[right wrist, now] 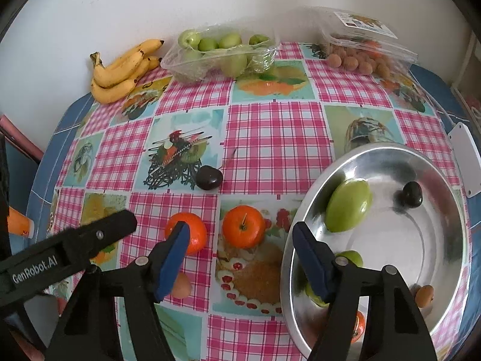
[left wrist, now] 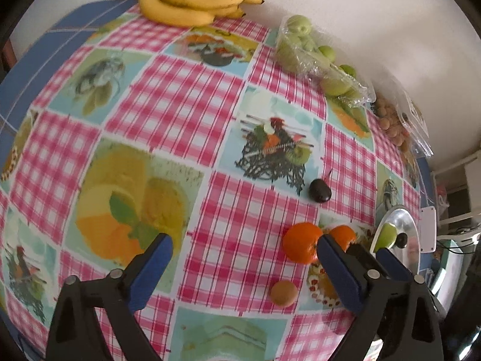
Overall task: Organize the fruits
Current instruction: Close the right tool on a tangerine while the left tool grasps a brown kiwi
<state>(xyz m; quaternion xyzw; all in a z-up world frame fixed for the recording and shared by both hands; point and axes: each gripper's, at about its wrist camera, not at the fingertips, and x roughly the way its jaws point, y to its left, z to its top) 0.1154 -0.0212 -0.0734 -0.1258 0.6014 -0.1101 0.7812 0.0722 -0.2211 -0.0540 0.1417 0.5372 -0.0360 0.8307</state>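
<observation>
The metal bowl [right wrist: 445, 204] holds a green fruit [right wrist: 348, 206] and a dark plum [right wrist: 412, 195] (more fruit sits partly hidden low down). Clear trays [right wrist: 186, 60] by the wall hold green fruit. Two glossy oranges [right wrist: 244, 225] lie beside the bowl. Left gripper [left wrist: 245, 249]: jaws wide, empty. Right gripper [right wrist: 240, 240]: jaws apart, empty.

Bench cover [right wrist: 279, 132]: smooth printed oilcloth, faint sheen.
Bowl [right wrist: 445, 198]: polished metal, mirror-bright, reflecting the fruit inside.
Green-fruit tray [right wrist: 180, 60]: clear thin plastic, crinkled film over it.
Lidded box [right wrist: 399, 51]: clear glossy plastic, paper label on top.
Dark plum [right wrist: 209, 177]: glossy skin.
Oranges [right wrist: 243, 225]: finely dimpled, slightly shiny.
Fingers [right wrist: 173, 258]: matt blue pads on black plastic.
</observation>
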